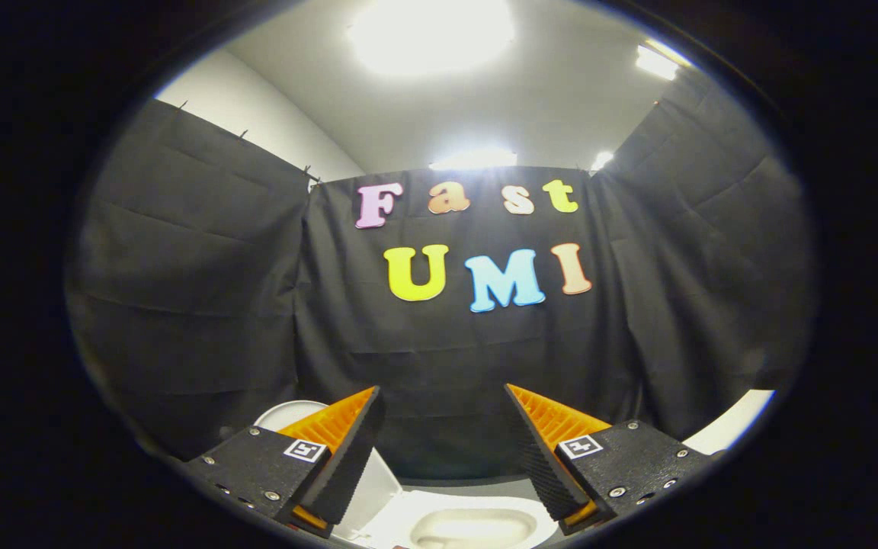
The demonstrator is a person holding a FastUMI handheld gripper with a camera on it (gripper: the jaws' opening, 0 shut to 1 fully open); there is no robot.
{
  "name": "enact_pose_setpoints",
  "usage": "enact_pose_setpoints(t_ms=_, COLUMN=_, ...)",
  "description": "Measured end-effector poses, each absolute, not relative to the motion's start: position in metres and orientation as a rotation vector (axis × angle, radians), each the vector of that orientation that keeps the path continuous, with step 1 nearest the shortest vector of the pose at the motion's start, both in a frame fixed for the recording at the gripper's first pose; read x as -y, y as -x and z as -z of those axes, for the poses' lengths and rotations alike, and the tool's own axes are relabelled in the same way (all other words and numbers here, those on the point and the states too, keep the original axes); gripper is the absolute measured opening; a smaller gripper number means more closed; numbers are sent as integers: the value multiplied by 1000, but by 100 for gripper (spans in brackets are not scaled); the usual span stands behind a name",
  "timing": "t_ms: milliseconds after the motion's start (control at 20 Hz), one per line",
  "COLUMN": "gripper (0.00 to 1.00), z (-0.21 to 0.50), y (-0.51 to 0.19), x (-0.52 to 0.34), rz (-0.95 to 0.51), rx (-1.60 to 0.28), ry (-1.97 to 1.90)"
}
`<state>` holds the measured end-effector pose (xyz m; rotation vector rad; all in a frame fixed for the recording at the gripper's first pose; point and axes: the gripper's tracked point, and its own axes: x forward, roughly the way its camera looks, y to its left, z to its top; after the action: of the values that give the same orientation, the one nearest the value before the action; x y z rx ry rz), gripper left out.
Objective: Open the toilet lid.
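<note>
— What are the fingers doing?
— The gripper (443, 404) has its fingers spread wide apart, with nothing between them; they point up toward the black cloth wall (203, 305).
— And the toilet?
— The toilet (469, 526) sits low and near, between and below the fingers, its white bowl showing. The toilet lid (374, 488) stands raised at the left, partly hidden behind the left finger.
— Anything above?
— Bright ceiling lights (431, 34) on a white ceiling.
</note>
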<state>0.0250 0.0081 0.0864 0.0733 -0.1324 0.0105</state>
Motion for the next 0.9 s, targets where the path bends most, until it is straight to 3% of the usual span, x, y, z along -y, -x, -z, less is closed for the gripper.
enact_pose_setpoints(t_ms=500, gripper=95, z=-28, y=-11, x=107, rz=99, rx=76, ry=-147)
enact_pose_setpoints(t_ms=900, gripper=96, z=12, y=18, x=124, rz=107, rx=20, ry=-47)
